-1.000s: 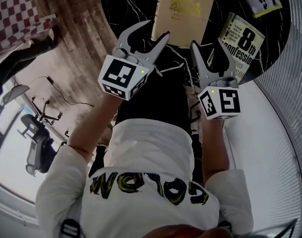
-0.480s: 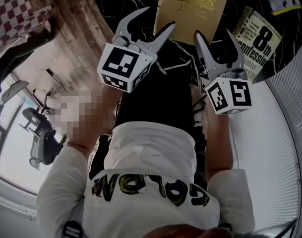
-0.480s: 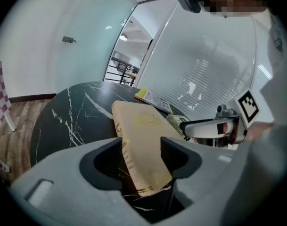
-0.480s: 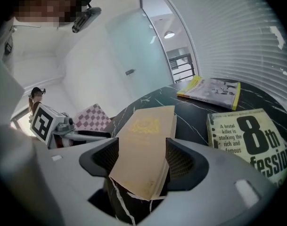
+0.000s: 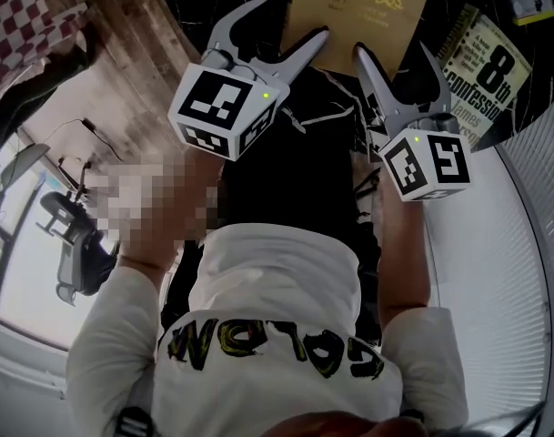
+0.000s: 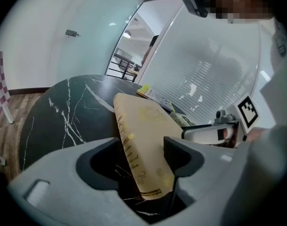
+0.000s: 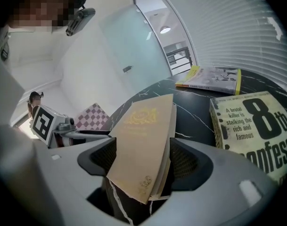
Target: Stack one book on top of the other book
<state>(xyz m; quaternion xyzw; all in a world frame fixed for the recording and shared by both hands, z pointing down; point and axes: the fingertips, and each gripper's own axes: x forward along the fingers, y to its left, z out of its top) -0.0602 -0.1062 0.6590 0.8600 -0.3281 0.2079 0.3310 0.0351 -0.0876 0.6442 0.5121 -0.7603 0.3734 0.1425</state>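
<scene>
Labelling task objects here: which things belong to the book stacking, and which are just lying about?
Job:
- tan book, its near corners between the open jaws of the left gripper and right gripper, which have just been opening
- 8th Confession book, probably the other one
- table

Lying about:
- yellow-edged book, far side of the table
- checkered item
- office chair

Tan book (image 5: 363, 16), far end off-frame
</scene>
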